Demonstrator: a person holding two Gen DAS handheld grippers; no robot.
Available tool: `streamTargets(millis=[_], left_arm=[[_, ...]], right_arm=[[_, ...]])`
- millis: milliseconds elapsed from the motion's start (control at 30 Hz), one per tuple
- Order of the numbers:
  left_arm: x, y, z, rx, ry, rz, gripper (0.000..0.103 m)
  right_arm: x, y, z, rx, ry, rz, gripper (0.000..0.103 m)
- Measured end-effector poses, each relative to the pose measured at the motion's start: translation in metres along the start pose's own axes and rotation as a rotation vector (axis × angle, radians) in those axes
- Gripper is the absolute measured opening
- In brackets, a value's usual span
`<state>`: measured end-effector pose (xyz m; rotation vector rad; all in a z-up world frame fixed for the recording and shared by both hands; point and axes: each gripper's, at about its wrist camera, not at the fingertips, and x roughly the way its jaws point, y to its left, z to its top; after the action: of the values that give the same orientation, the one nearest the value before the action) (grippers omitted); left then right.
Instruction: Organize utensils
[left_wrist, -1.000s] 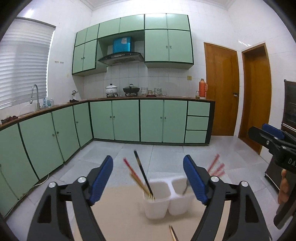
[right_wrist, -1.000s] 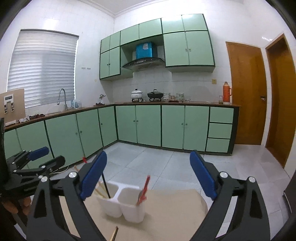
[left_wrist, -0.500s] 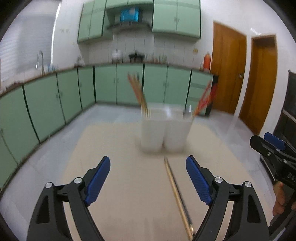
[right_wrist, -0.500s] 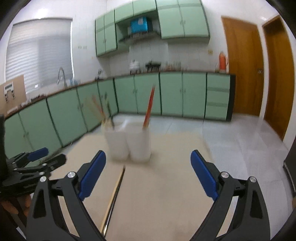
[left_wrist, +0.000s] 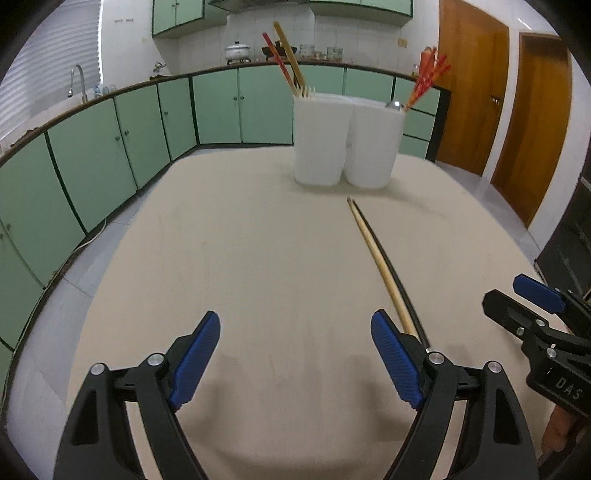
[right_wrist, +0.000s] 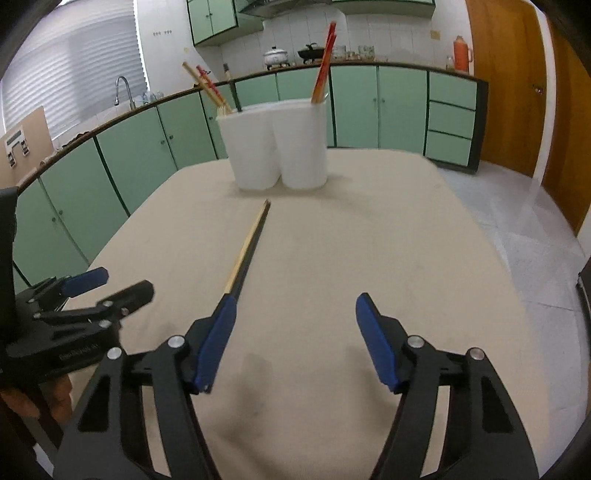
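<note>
Blue pads up close on both my tools, nothing between either pair. My left tool (left_wrist: 295, 338) stands wide open over bare beige surface (left_wrist: 258, 258), empty. My right tool (right_wrist: 295, 317) is closing as I speak, jaws partly in, and still only cloth under the gap; it grips nothing.

Just off the right tool's left pad, and just beside the left tool's right pad, lies the pair of chopsticks (right_wrist: 246, 248), one pale wood, one dark, side by side and flat on the surface, tips pointing away from me toward the holder. They sit between the two tools, outside both sets of jaws.

Farther out, near the far edge, the white holder (right_wrist: 275, 146) with two compartments stands upright. Its left compartment already carries several chopsticks leaning out; its right one holds red-handled utensils (left_wrist: 424, 83).

So I'd call this mostly done: the holder is stocked, and this one loose pair looks like all that's left. It has to be picked up and dropped in with the other chopsticks.
</note>
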<state>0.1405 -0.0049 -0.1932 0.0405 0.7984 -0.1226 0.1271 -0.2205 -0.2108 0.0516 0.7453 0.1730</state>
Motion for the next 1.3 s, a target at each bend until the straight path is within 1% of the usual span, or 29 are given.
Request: streamTargets(millis=[167,300,400,500,633,733,800,867,933,1000,1100,1167,1300], left_arm=[[0.003,0.002,-0.009,-0.007,0.018,0.015,0.082],[0.001,0.01,-0.007,-0.017,0.013,0.025,0.082],[0.001,0.015,-0.005,-0.026,0.009,0.031,0.082],[0.002,0.02,-0.005,-0.037,0.009,0.034,0.082],[0.004,0.021,-0.004,-0.045,0.01,0.029,0.082],[0.005,0.018,-0.002,-0.038,0.01,0.024,0.082],[0.007,0.014,-0.001,-0.031,0.011,0.016,0.082],[0.008,0.012,0.001,-0.026,0.011,0.009,0.082],[0.008,0.008,0.002,-0.022,0.01,0.001,0.082],[0.009,0.003,0.003,-0.019,0.01,-0.009,0.082],[0.009,-0.005,0.007,-0.009,0.008,-0.025,0.082],[0.01,-0.009,0.01,-0.004,0.008,-0.035,0.082],[0.015,-0.022,0.014,0.002,0.014,-0.062,0.082]], right_arm=[[0.008,0.019,-0.009,-0.038,0.051,0.038,0.05],[0.017,0.024,-0.012,-0.042,0.098,0.068,0.041],[0.025,0.026,-0.013,-0.04,0.129,0.082,0.039],[0.027,0.028,-0.014,-0.048,0.14,0.089,0.039],[0.031,0.032,-0.012,-0.078,0.145,0.073,0.038],[0.034,0.033,-0.01,-0.089,0.149,0.055,0.034],[0.034,0.031,-0.01,-0.1,0.15,0.037,0.028],[0.035,0.028,-0.01,-0.107,0.155,0.022,0.025],[0.035,0.023,-0.01,-0.093,0.159,0.034,0.021],[0.034,0.022,-0.01,-0.1,0.16,0.039,0.006],[0.033,0.015,-0.01,-0.075,0.163,0.051,0.006],[0.03,0.009,-0.009,-0.064,0.157,0.037,0.006],[0.023,-0.016,-0.01,0.0,0.15,0.012,0.006]])
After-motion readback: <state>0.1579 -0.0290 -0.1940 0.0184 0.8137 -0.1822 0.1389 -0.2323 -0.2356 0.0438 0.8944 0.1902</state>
